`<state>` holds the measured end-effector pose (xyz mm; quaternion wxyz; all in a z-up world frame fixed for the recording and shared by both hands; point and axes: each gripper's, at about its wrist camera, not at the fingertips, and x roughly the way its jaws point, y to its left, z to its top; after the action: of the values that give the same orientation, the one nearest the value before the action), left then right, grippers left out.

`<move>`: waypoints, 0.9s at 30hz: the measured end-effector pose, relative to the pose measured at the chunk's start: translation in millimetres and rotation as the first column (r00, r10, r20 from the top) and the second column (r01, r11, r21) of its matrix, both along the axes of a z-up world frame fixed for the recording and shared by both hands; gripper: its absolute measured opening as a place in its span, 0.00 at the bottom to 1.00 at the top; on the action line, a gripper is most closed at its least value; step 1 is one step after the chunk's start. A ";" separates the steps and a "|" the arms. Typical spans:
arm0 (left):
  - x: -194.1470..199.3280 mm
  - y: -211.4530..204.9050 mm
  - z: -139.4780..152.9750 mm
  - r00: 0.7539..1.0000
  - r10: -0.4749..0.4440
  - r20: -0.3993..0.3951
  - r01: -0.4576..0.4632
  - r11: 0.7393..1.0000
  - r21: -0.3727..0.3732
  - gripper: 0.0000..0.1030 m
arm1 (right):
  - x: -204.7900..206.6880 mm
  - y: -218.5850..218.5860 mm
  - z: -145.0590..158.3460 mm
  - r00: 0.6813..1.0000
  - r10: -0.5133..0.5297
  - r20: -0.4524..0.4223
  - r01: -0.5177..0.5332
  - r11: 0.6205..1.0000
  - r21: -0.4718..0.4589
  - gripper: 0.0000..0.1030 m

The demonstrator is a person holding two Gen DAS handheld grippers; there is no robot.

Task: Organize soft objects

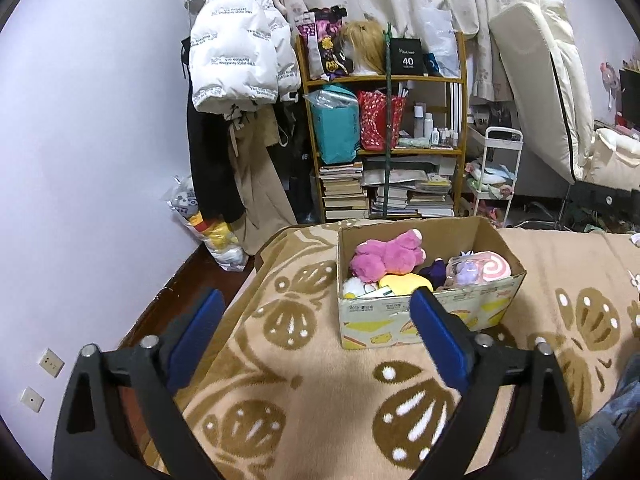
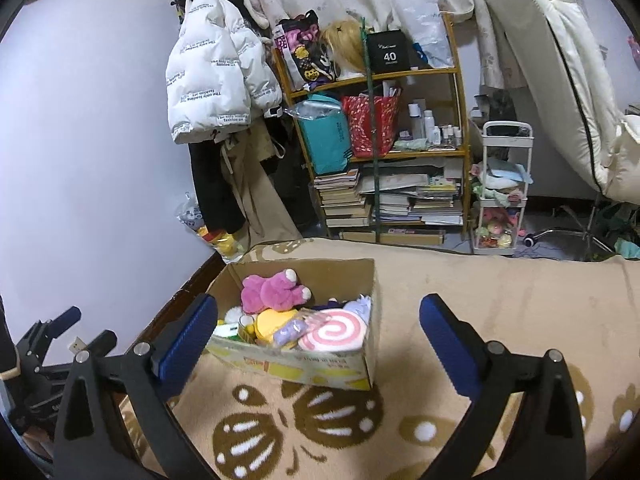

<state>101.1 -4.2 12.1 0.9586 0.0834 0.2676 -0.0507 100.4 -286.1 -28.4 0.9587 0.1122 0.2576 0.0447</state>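
- Both tools hang above the bed, released and empty: the left tool [image 1: 316, 320] and the right tool [image 2: 320, 320] each show their blue pads [image 1: 200, 332] spread wide, with nothing between them.
- The task's things, the soft toys, lie heaped inside the cardboard box [image 1: 432, 316], which stands on the patterned blanket [image 1: 304, 392] covering the bed. No loose toy is visible on the blanket near either tool.
- Judged from this layout, the sorting looks near its end; the step in hand appears to be a pull-back after a drop.
- To do it well, each tool should clear the box rim before swinging aside, so no flap or toy is snagged, and the jaws should stay wide until a next item is chosen.
- The pink plush bear [image 2: 274, 290] lies at the back of the box: a fuzzy, rounded body that would yield readily under the pads.
- The pink-and-white swirl cushion [image 2: 334, 334] is a flat disc, leaning on the near wall of the box.
- A yellow plush [image 1: 402, 282] and a small purple toy [image 1: 466, 272] fill the space between them.
- The box is stiff corrugated board, open-topped, printed yellow on its front.
- The blanket is a tan fleece with brown butterfly motifs.
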 end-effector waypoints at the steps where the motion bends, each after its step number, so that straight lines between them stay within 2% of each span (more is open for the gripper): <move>1: -4.0 0.7 2.6 1.000 0.002 0.007 -0.002 1.000 0.000 0.94 | -6.5 -0.5 2.1 1.000 -0.002 0.004 0.002 1.000 -0.005 1.00; 7: -33.3 4.8 18.0 0.999 0.003 0.044 -0.003 1.000 -0.001 0.96 | -40.6 -0.4 12.5 0.999 -0.014 0.043 0.015 0.999 -0.040 1.00; 12: -57.3 3.8 24.6 0.995 0.003 0.097 -0.006 0.999 0.033 0.98 | -67.9 1.7 16.1 0.997 -0.016 0.079 0.020 0.998 -0.053 1.00; 22: -93.5 -2.1 25.2 0.967 0.024 0.253 -0.050 0.994 0.095 0.99 | -97.7 12.2 5.3 0.982 -0.011 0.186 0.034 0.992 -0.121 1.00; 24: -94.4 -1.5 20.5 0.965 0.024 0.261 -0.049 0.995 0.092 0.99 | -98.0 16.7 0.9 0.982 0.000 0.190 0.028 0.989 -0.145 1.00; 27: -90.5 3.7 12.0 0.975 0.022 0.222 -0.033 0.998 0.047 0.99 | -92.5 21.8 -6.9 0.985 0.018 0.170 0.010 0.987 -0.161 1.00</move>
<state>10.6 -0.4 24.1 0.9806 0.1089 0.1614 -0.0213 8.0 -264.3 -35.3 0.9831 0.0295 0.1772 0.0351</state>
